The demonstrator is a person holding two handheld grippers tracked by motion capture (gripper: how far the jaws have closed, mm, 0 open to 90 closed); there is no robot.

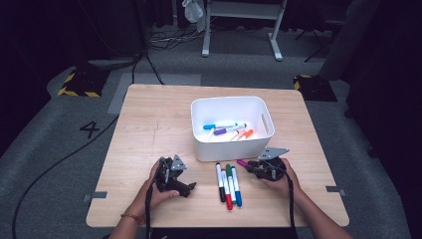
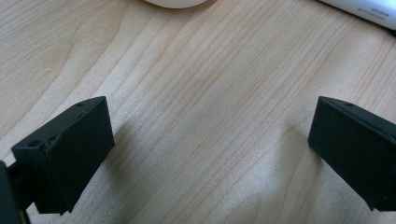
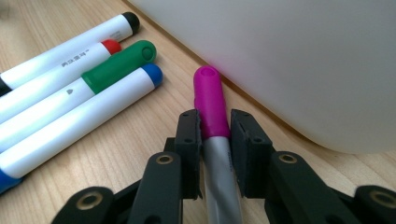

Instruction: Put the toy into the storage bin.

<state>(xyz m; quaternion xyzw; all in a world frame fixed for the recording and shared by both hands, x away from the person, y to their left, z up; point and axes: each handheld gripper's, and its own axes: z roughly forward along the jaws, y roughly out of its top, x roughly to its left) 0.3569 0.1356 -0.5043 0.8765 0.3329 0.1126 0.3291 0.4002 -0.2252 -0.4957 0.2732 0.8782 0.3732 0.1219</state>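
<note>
Magenta-capped marker (image 3: 211,100) lies on the table just beside the white bin (image 1: 232,128), clamped by the right gripper (image 3: 213,126). Four markers already lie inside the bin; four markers (image 1: 228,184) near its front wall remain. Left gripper (image 2: 205,135) rests spread wide, empty.

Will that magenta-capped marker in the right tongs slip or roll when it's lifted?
The magenta-capped marker is a smooth round tube, so it would probably roll if dropped. It looks stiff and light. The right tongs clamp it at the cap's edge, so it might swivel slightly.

markers (image 1: 228,182) before bin (image 1: 232,149), on table (image 1: 149,129)
</note>
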